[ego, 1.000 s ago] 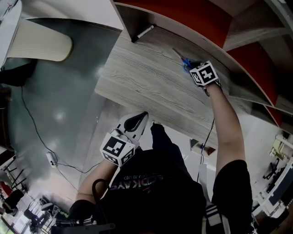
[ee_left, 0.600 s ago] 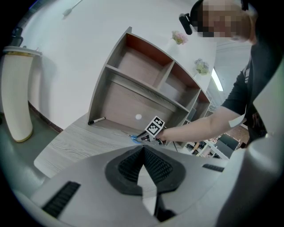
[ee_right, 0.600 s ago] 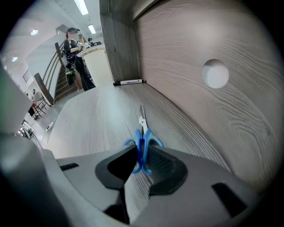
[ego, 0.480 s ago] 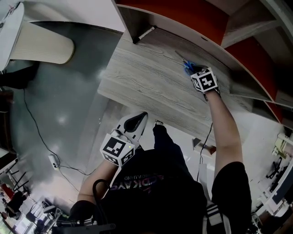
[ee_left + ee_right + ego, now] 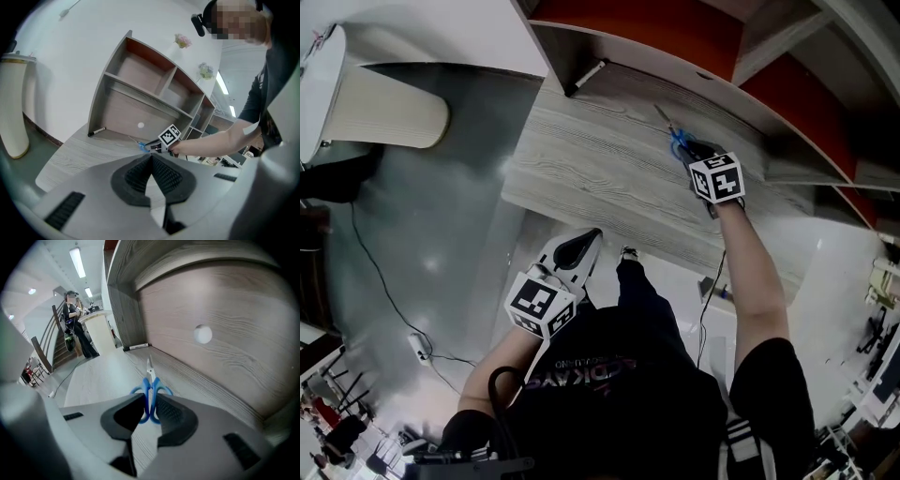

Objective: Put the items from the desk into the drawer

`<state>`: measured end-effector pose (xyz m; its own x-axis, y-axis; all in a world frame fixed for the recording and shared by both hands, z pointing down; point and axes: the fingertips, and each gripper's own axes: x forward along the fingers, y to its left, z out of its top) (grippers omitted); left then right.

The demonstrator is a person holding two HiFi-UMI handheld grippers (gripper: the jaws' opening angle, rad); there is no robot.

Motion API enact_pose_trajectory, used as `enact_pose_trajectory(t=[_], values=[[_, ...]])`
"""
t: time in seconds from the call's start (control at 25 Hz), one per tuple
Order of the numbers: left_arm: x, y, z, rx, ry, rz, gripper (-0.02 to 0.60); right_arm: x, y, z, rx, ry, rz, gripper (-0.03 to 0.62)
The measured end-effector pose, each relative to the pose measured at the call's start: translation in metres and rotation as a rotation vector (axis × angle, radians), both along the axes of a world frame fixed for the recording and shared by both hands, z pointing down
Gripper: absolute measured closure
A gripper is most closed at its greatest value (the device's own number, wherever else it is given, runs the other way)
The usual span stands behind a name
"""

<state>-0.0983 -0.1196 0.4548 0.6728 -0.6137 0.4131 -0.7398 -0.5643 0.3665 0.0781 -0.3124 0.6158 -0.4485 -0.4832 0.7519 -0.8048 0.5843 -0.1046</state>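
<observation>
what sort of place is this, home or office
Probably an office or lab: a wood-grain desk with an open shelf unit on it, ceiling strip lights, and a counter by a staircase.

A white power strip [image 5: 420, 349] lies on the grey floor [image 5: 441, 206].

The desk [image 5: 600, 178] was pale grey wood-grain, matt. The scissors [image 5: 150, 384] had glossy blue plastic handles and bright metal blades. The right gripper [image 5: 150, 400] had a smooth grey plastic shell and black ribbed pads [image 5: 171, 414].
</observation>
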Motion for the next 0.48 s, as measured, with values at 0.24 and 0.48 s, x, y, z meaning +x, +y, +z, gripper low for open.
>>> enact_pose_trajectory(t=[0.24, 0.48], values=[[-0.006, 0.0, -0.013, 0.036, 0.004, 0.048, 0.571, -0.015, 0.028, -0.04, 0.064, -0.132, 0.075, 0.5], [-0.013, -0.003, -0.032, 0.069, 0.006, 0.094, 0.571, -0.025, 0.057, -0.084, 0.119, -0.249, 0.162, 0.5]])
